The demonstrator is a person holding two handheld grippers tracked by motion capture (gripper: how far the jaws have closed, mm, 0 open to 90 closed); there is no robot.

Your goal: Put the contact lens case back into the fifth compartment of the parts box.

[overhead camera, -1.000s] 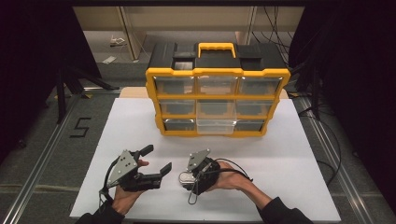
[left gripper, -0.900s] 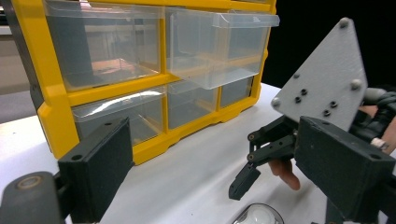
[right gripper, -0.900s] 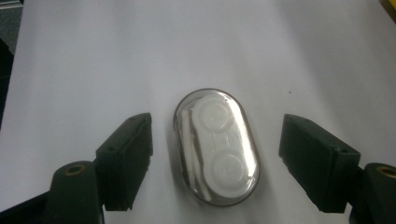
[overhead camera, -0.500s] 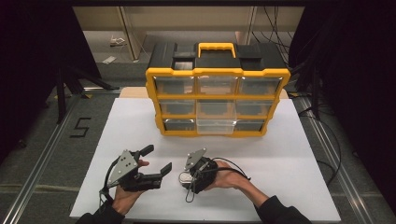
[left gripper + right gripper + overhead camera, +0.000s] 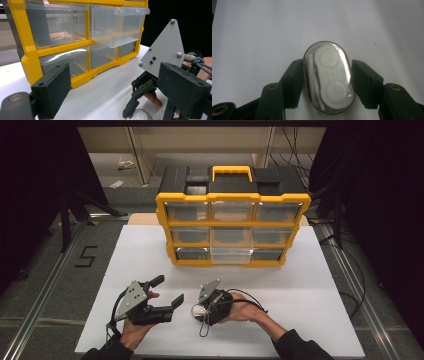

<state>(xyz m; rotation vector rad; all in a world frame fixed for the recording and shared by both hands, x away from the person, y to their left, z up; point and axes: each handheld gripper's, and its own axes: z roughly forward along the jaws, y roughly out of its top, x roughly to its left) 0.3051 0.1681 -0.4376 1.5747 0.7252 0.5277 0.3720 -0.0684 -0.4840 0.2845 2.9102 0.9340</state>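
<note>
A clear oval case (image 5: pixel 329 62) with a white lens holder inside lies on the white table. My right gripper (image 5: pixel 327 86) points down at it, and a jaw touches each long side of the case. In the high view the case (image 5: pixel 196 310) sits at the table's front middle, under the right gripper (image 5: pixel 201 312). My left gripper (image 5: pixel 167 290) is held just to its left, open and with nothing between its jaws. From the left gripper view (image 5: pixel 117 92) I see the right gripper's grey plate (image 5: pixel 162 47) and the case's rim (image 5: pixel 141 116).
A yellow and black drawer organizer (image 5: pixel 232 197) stands at the back middle of the table (image 5: pixel 310 285). It has three rows of clear drawers, and one lower middle drawer (image 5: pixel 231 254) is pulled out. Dark floor and stands surround the table.
The right gripper has shifted very slightly to the left over the case. The left gripper and the organizer stay where they were.
</note>
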